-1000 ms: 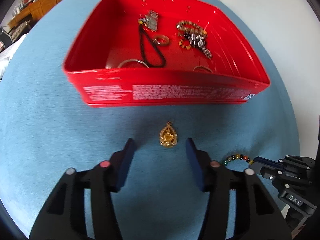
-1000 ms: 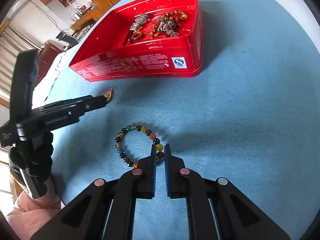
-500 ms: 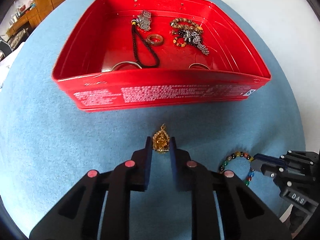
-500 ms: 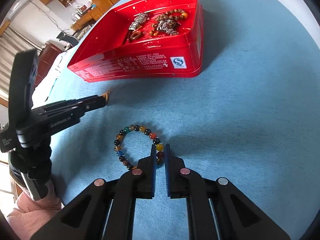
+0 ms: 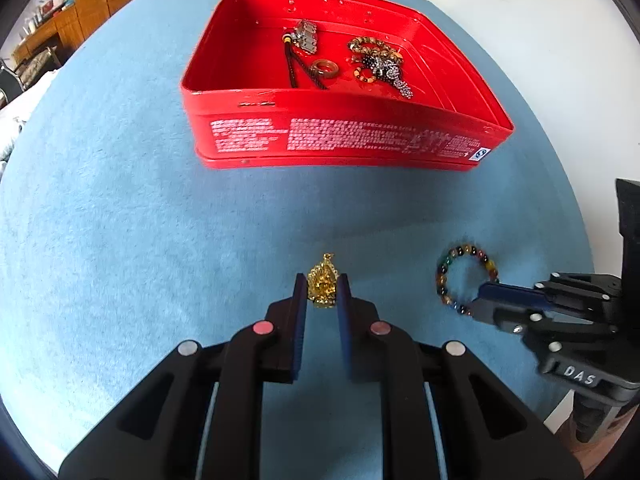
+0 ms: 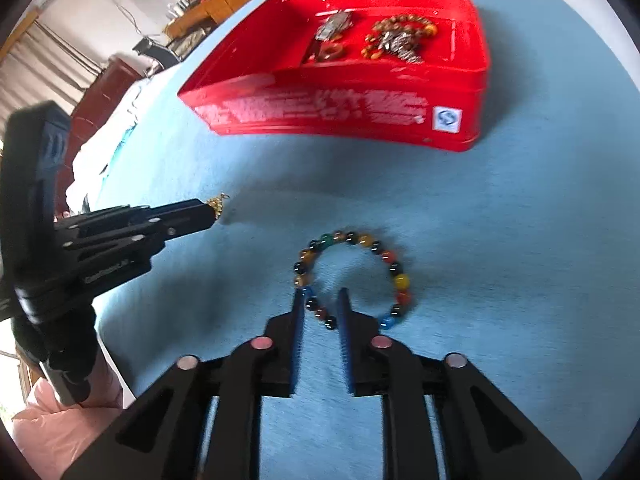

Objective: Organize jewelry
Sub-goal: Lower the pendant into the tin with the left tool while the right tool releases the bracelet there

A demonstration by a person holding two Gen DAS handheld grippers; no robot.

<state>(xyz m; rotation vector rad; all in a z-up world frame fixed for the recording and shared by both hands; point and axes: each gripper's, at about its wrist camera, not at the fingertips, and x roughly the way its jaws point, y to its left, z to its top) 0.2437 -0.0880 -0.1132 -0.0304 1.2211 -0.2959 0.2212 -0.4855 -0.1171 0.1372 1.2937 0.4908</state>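
Note:
My left gripper (image 5: 322, 280) is shut on a gold pendant (image 5: 323, 288), held just above the blue cloth (image 5: 120, 240). From the right wrist view the pendant (image 6: 218, 202) peeks out at the left gripper's tip (image 6: 208, 210). A bracelet of coloured beads (image 6: 400, 280) lies on the cloth, and its near-left arc passes between the fingers of my right gripper (image 6: 322, 296). Those jaws are opening, and the pads stand clear of the beads. The left wrist view shows the same bracelet (image 5: 464, 250) at the right gripper's tip (image 5: 484, 300).
A red tin (image 5: 340, 136) stands farther back on the cloth, holding several pieces: beaded bracelets (image 5: 372, 46), a silver chain, a ring (image 5: 324, 68) and a black cord. Wooden furniture and a cluttered room lie beyond the cloth's left edge. A pink sleeve (image 6: 60, 432) shows low left.
The left jaws closed on the pendant and lifted it toward the left. The right jaws, closed on the bracelet's right side before, have parted and now straddle its near-left arc.

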